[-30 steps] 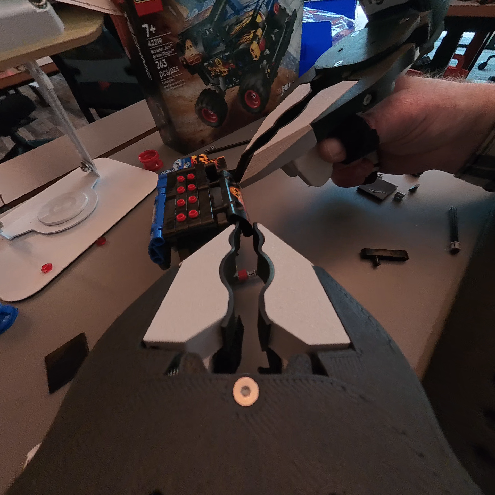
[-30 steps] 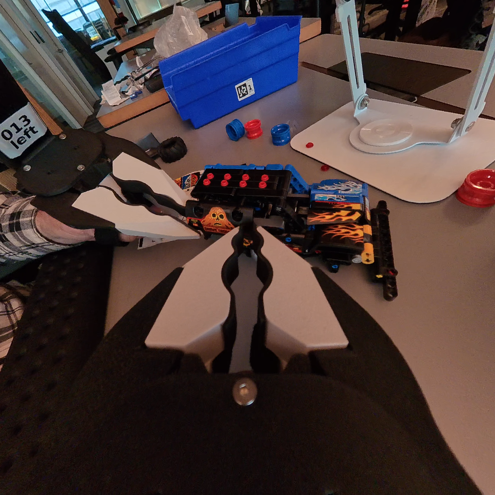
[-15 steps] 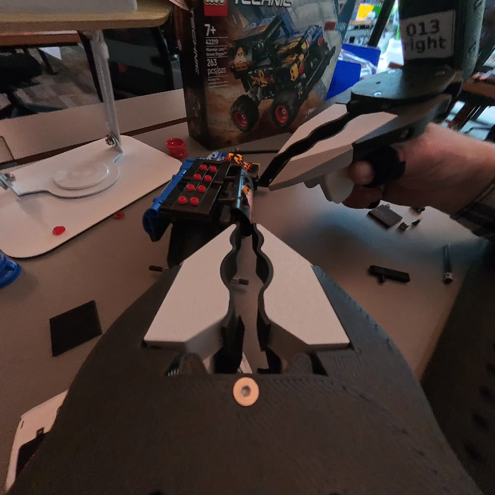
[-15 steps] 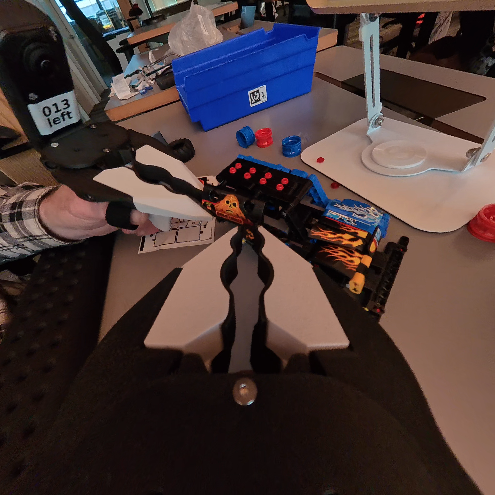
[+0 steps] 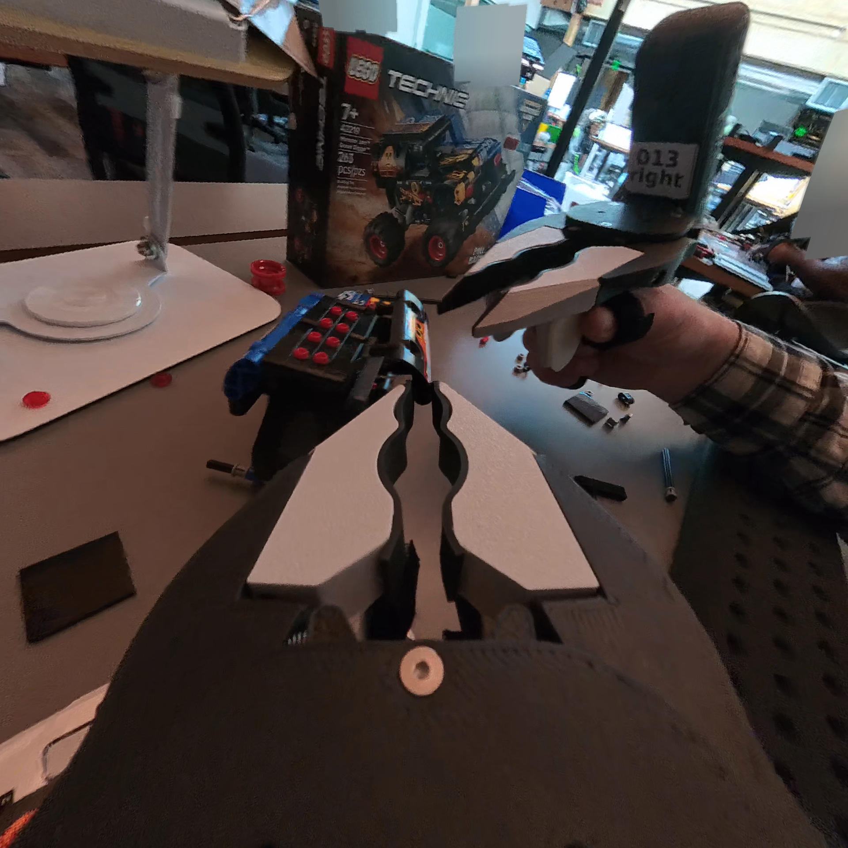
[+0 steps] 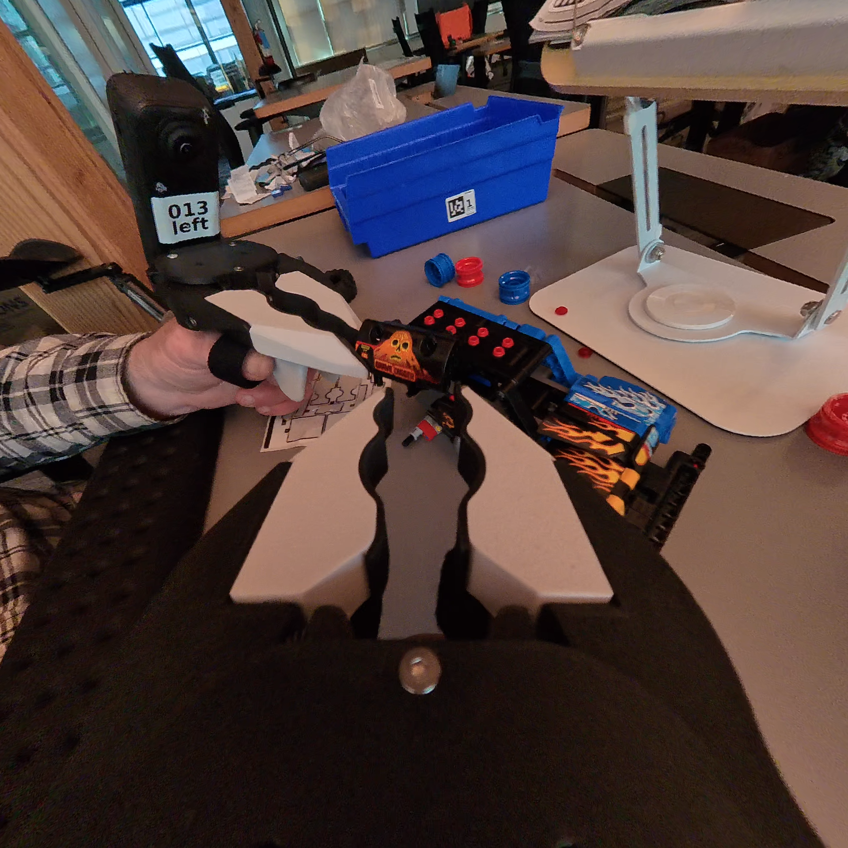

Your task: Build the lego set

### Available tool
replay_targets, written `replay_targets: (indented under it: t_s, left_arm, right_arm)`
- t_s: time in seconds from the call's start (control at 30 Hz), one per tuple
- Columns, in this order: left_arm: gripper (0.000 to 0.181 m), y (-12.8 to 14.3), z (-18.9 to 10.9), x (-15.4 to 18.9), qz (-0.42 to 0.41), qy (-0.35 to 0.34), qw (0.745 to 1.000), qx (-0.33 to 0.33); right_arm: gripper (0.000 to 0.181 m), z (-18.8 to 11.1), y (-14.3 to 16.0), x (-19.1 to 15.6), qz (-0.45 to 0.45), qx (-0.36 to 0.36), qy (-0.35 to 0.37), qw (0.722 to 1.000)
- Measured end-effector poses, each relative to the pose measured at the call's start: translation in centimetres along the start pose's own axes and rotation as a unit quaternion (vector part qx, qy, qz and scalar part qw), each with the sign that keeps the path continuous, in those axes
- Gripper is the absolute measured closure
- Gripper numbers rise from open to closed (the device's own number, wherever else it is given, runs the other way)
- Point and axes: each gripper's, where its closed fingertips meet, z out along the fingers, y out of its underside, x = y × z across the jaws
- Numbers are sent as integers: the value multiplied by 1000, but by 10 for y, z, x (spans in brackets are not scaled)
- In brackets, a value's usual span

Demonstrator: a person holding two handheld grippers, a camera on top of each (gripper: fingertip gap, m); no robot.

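The partly built truck body of black, blue and flame-printed plastic bricks (image 6: pixel 514 367) is raised at its skull-printed end and slopes down to the grey tabletop (image 6: pixel 757 527) at the bumper end.

Left gripper (image 5: pixel 420 392): tips clenched on the edge of the skull-printed end, carrying that end.

Right gripper (image 6: pixel 424 404): jaws parted, holding nothing, tips just below the raised end. A short red-and-black axle pin (image 6: pixel 424 429) juts from the underside between them.

Step in hand, as judged: seating or adjusting that pin while the left tongs steady the body.

To do it well:
- keep the left grip firm and level so the body does not pivot on its resting end;
- bring the right tips square onto the pin, close along its length, not across the tip;
- push in line with the hole; sideways force may pop the panels.

Count, all placed relative to the truck body:
- wheel hubs beyond it: 2 blue (image 6: pixel 514 287), 1 red (image 6: pixel 469 271); 1 more red hub (image 6: pixel 828 424) to the right of it.
- small red studs (image 6: pixel 560 311) on the white stand base (image 6: pixel 734 376) beyond it: 2 seen in this view.
- blue plastic bin (image 6: pixel 440 183) behind: 1.
- printed set box (image 5: pixel 394 160) behind, left wrist view: 1.
- line-drawn sticker sheet (image 6: pixel 316 413) under the raised end: 1.
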Motion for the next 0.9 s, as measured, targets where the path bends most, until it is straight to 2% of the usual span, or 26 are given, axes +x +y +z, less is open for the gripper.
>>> replay_targets:
  t_s: [0.07, 0.13, 0.23, 0.3, 0.47, 0.57, 0.63, 0.73, 0.8, 0.9]
  left_arm:
    - [175, 0, 2, 11, 14, 22, 1000, -2]
    - [175, 3, 5, 21, 29, 41, 999, -9]
    - [175, 1, 3, 27, 25, 63, 998, -3]
    - [175, -3, 1, 34, 3, 98, 995, 5]
    - [175, -6, -3, 37, -12, 131, 991, 7]
    - [170, -4, -1, 33, 14, 107, 994, -1]
    - [158, -8, -2, 31, 24, 97, 995, 6]
    - [143, -19, -12, 1, 58, 11, 998, 22]
    - [128, -17, -17, -24, 79, -43, 996, -7]
    - [98, 10, -11, -57, 107, -91, 984, -109]
  right_arm:
    - [145, 4, 3, -7, -1, -5, -11, 1000]
    - [149, 7, 4, -13, -1, -6, -21, 1000]
    - [163, 1, -7, -17, 26, 33, -49, 998]
    - [164, -3, -11, -20, 45, 50, -73, 995]
    - [170, -8, -17, -32, 56, 67, -114, 990]
    - [175, -12, -18, -37, 42, 70, -120, 989]
    - [176, -15, -20, -36, 41, 77, -116, 989]
    - [176, -24, -21, -25, 54, 91, -106, 989]
    - [176, -32, -23, -18, 64, 105, -100, 987]
    - [176, -43, -30, -10, 82, 132, -98, 983]
